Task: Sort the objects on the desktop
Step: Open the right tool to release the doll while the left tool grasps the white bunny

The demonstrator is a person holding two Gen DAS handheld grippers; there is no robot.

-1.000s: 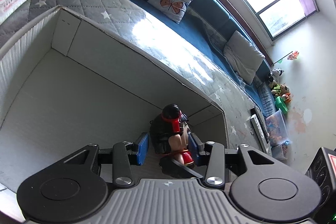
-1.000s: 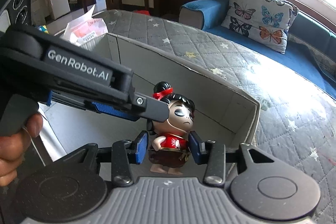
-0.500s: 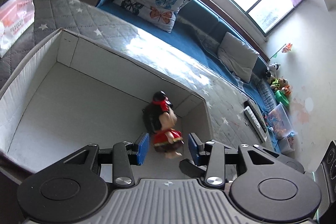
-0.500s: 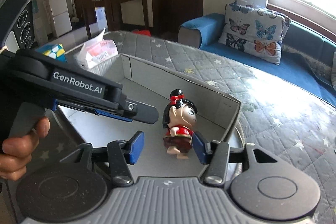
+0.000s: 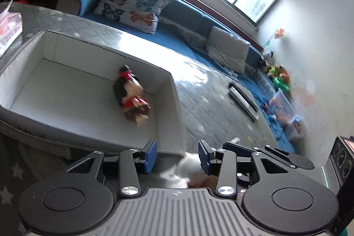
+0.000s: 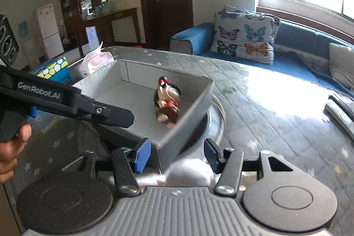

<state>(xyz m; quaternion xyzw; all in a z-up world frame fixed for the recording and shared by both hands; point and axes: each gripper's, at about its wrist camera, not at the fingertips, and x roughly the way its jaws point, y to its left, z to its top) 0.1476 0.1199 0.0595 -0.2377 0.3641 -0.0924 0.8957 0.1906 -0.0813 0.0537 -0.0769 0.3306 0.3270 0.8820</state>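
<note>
Now the doll (image 5: 132, 95) lies tipped over on its side on the floor of the white box (image 5: 66, 90), toward the box's right end and near its far wall, touching neither hand-held gripper; from the right wrist view the doll (image 6: 167, 104) rests just inside the box's right wall (image 6: 190, 116), head toward the far wall and feet toward the camera; the left hand-held gripper (image 5: 177, 155) hangs outside the box, just past its near right corner, with its blue pads (image 5: 150, 155) spread apart and nothing held between them; the right hand-held gripper (image 6: 176, 154) is likewise released, its pads (image 6: 141, 154) set wide on either side of the box's near corner without gripping it; in the right wrist view the left hand-held gripper (image 6: 115, 117) reaches across the box's near edge, a hand (image 6: 13, 147) clasping its handle; the box sits on a bench (image 6: 276, 125) covered with a grey starred quilt; beyond the box's left end lie a tissue pack (image 6: 95, 62) and a dotted carton (image 6: 54, 70); behind the box stands a blue sofa (image 6: 298, 43) bearing a butterfly cushion (image 6: 243, 34).
</note>
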